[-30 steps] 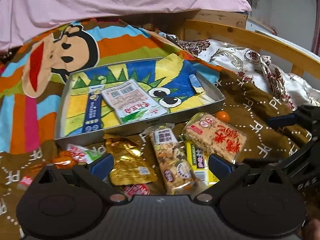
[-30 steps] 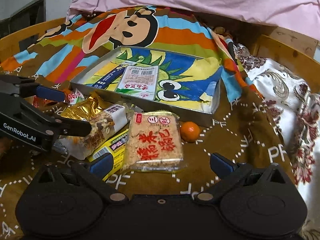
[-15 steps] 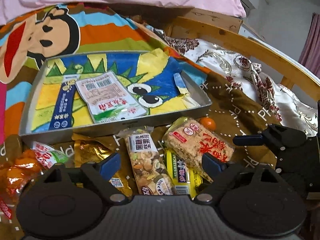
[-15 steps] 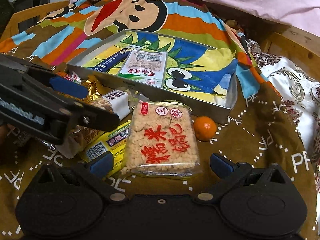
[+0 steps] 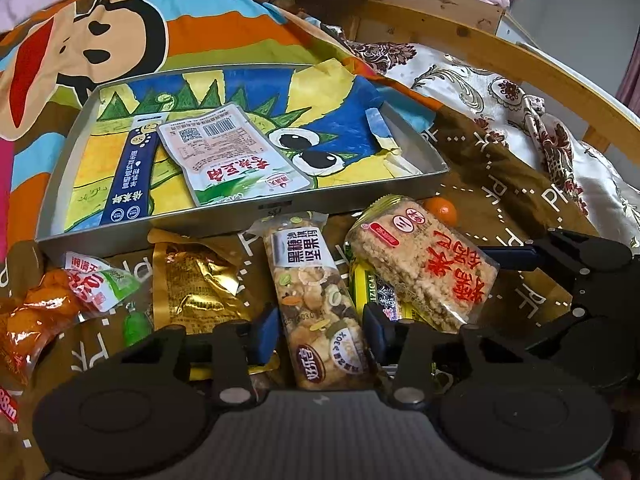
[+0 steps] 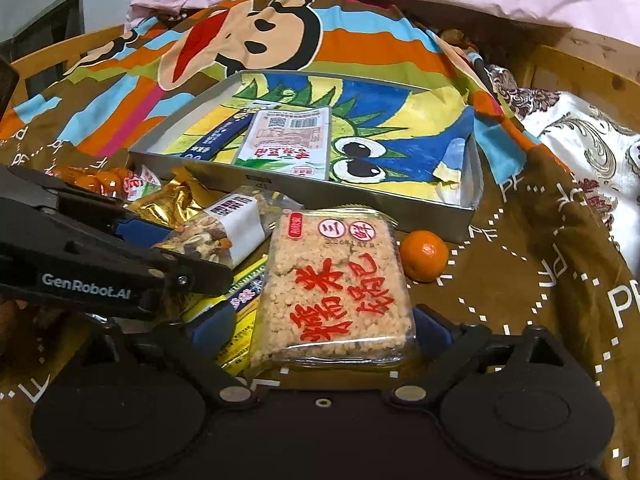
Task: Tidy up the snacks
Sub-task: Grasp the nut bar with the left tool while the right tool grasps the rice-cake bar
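Note:
A clear-wrapped nut bar (image 5: pixel 312 296) (image 6: pixel 216 232) lies on the brown blanket in front of the metal tray (image 5: pixel 240 216) (image 6: pixel 360 208). My left gripper (image 5: pixel 320 334) (image 6: pixel 192 254) is closing on it, and its blue pads meet the bar's two long sides. To its right a puffed-rice cake (image 5: pixel 424 264) (image 6: pixel 336 280) with red characters rests partly on a yellow packet (image 5: pixel 372 284) (image 6: pixel 240 304). My right gripper (image 6: pixel 322 322) straddles the cake's near end. Its jaws are closing, and a gap still shows at the left pad.
The tray holds a white pouch (image 5: pixel 236 152) and a blue stick pack (image 5: pixel 134 176). A gold pouch (image 5: pixel 196 280), a red-and-green packet (image 5: pixel 96 284) and orange packets (image 5: pixel 36 320) lie to the left. A mandarin (image 6: pixel 424 254) sits by the tray's corner. A wooden bed rail (image 5: pixel 520 60) runs behind.
Both grippers came forward and down onto the snacks. The left jaws narrowed from wide open to the nut bar's sides. The right jaws narrowed slightly around the rice cake.

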`<state>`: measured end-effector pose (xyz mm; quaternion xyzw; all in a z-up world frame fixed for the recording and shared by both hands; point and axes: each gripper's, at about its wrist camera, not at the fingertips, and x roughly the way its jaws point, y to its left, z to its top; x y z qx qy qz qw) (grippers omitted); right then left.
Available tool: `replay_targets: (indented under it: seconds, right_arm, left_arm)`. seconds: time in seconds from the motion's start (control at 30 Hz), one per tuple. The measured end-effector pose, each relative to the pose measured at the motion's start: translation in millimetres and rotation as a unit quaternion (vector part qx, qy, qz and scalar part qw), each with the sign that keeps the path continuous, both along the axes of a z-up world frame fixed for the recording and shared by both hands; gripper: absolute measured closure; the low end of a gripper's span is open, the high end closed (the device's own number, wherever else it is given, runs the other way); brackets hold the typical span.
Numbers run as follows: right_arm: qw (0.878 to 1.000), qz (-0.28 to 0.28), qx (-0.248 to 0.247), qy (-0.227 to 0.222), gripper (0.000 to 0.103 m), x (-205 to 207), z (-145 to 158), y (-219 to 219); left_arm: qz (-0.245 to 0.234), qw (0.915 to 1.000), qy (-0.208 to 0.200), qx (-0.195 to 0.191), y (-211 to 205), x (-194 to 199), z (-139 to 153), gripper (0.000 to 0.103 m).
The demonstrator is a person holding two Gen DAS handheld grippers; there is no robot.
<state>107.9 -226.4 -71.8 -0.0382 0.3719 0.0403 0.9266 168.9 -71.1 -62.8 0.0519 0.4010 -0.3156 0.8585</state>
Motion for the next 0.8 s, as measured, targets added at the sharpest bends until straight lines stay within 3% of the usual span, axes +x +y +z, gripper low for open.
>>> replay_targets:
  seconds: [0.1, 0.23, 0.4, 0.57, 0.8]
  right_arm:
    - [1.000, -0.006, 0.003, -0.002, 0.024, -1.4, 2.2, 0.6]
    - [1.000, -0.017, -0.024, -0.007, 0.025, -4.2, 4.6, 7.3]
    - [0.993, 0.002, -0.115, -0.030, 0.026, -14.1, 6.0, 25.5]
    - [0.971, 0.032, -0.229, -0.052, 0.027, -27.7, 0.6, 43.8]
    - [0.940, 0.049, -0.331, -0.074, 0.028, -38.0, -9.0, 53.7]
  left_arm:
    - [0.003, 1.0000, -0.002, 0.001, 0.7, -1.4, 0.5, 0.058]
    - [0.011, 0.9999, 0.005, -0.006, 3.4, -2.3, 1.9, 0.059]
    - [0.019, 0.9995, 0.017, -0.016, 8.0, -7.2, 4.5, 0.060]
    - [0.026, 0.9992, 0.023, -0.018, 10.0, -15.9, 9.6, 0.061]
    - [0.032, 0.9987, 0.019, -0.036, 17.5, -28.9, 21.9, 0.061]
